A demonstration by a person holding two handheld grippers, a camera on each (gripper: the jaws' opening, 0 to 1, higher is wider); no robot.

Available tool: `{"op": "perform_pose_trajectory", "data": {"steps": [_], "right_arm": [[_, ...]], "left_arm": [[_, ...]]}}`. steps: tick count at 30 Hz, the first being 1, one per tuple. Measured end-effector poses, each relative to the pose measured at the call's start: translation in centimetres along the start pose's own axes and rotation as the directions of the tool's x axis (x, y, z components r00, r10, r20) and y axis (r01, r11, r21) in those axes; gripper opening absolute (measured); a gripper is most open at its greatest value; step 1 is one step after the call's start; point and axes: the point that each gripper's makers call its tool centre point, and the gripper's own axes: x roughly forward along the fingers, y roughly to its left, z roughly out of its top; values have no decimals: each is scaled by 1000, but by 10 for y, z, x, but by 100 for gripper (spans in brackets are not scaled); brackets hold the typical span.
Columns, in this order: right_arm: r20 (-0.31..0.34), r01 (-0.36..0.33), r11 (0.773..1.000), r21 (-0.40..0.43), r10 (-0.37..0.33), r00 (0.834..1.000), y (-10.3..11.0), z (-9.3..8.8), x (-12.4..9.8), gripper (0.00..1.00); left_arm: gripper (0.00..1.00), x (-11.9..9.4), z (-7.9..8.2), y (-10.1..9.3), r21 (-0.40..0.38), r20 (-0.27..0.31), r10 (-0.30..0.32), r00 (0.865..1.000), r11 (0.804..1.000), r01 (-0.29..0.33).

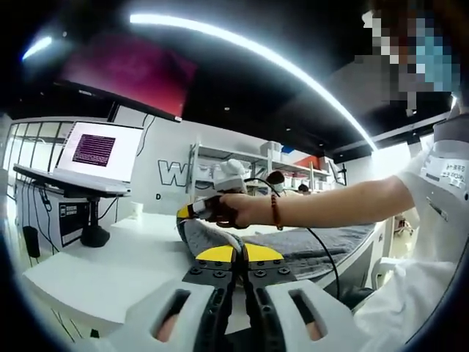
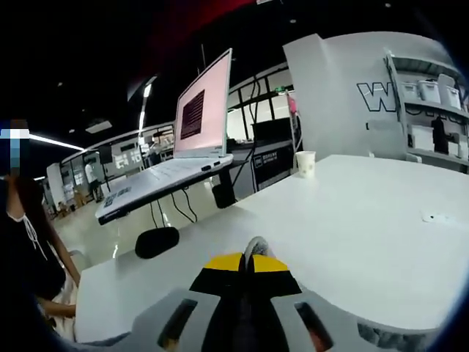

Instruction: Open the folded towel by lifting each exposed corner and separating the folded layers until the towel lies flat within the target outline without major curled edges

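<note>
Left gripper view looks along its own yellow-tipped left gripper [image 1: 236,254], whose jaws stand pressed together with nothing between them, low over the white table [image 1: 110,271]. Ahead lies the grey woven towel [image 1: 322,246], spread along the table's far part with one edge lifted near the middle. At that edge the person's hand [image 1: 238,209] holds the right gripper [image 1: 189,212], forearm stretched level across the view from the right, a bead bracelet at the wrist.

In the right gripper view, the right gripper [image 2: 246,262] has its yellow tips closed on a small grey fold of towel [image 2: 254,246] that rises between them, with bare table beyond, a white paper cup [image 2: 305,163] and an open laptop on a raised stand [image 2: 179,158] farther off.

To do this step well, I judge the pinched layer should be lifted clear and carried outward slowly, so only the top layer peels; the idle left gripper could pin the lower layer to stop it dragging.
</note>
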Motion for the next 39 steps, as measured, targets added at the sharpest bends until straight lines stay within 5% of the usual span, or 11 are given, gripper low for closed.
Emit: {"op": "perform_pose_trajectory", "data": {"steps": [23, 39], "right_arm": [[-25, 2, 1000, -20, -2, 1000, 3, -11, 11, 0], [-39, -71, 997, 3, 71, 997, 19, -15, 20, 11]], "left_arm": [[3, -1, -9, 3, 19, -36, 33, 999, 999, -33], [9, -4, -13, 19, 14, -48, 100, 994, 995, -100]]}}
